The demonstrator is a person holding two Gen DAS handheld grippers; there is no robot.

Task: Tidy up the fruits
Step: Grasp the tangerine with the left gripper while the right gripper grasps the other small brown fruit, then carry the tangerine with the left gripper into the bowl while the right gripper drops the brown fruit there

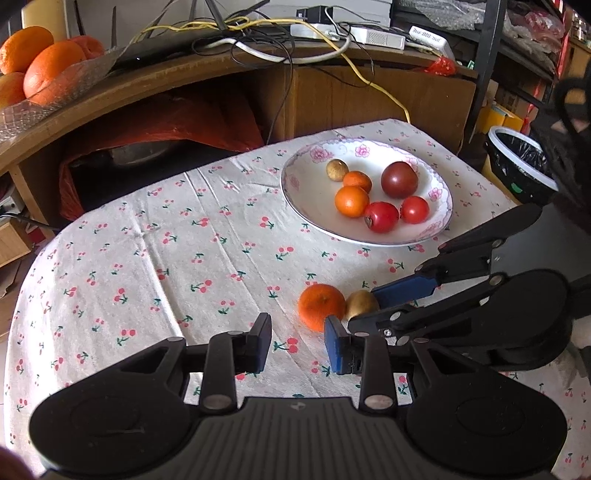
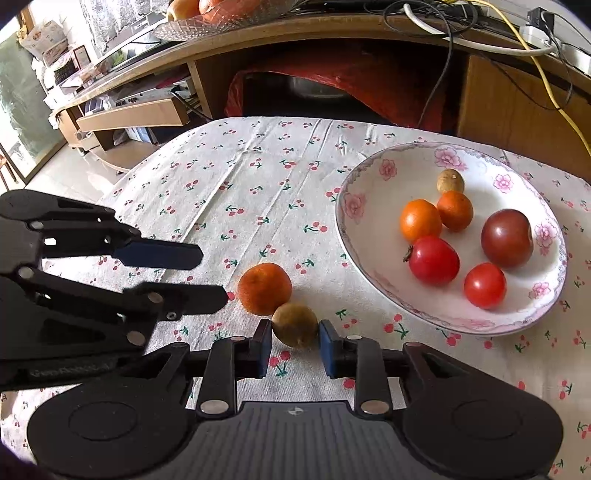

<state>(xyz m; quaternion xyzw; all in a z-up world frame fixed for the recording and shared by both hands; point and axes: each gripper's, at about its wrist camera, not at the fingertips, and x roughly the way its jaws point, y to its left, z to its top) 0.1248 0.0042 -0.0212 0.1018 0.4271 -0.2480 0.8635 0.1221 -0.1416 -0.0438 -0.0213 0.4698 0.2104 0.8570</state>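
Note:
A flowered white plate [image 1: 295, 177] [image 2: 347, 236] at the far right of the cherry-print tablecloth holds several small fruits: red tomatoes, a dark one, oranges and a brown one. On the cloth in front of it lie a mandarin [image 1: 320, 306] [image 2: 264, 288] and a small brown fruit [image 1: 360, 304] [image 2: 295, 325], touching each other. My right gripper [image 2: 295, 347] [image 1: 364, 306] has its pads against both sides of the brown fruit, which rests on the cloth. My left gripper [image 1: 299, 343] [image 2: 214, 277] is open and holds nothing, just left of the mandarin.
A wooden desk behind the table carries a glass bowl of large oranges [image 1: 37, 66] [image 2: 221, 14], cables and a power strip [image 1: 369, 35]. A red bag [image 1: 166, 122] sits under the desk. A lined bin [image 1: 517, 162] stands beyond the table's right edge.

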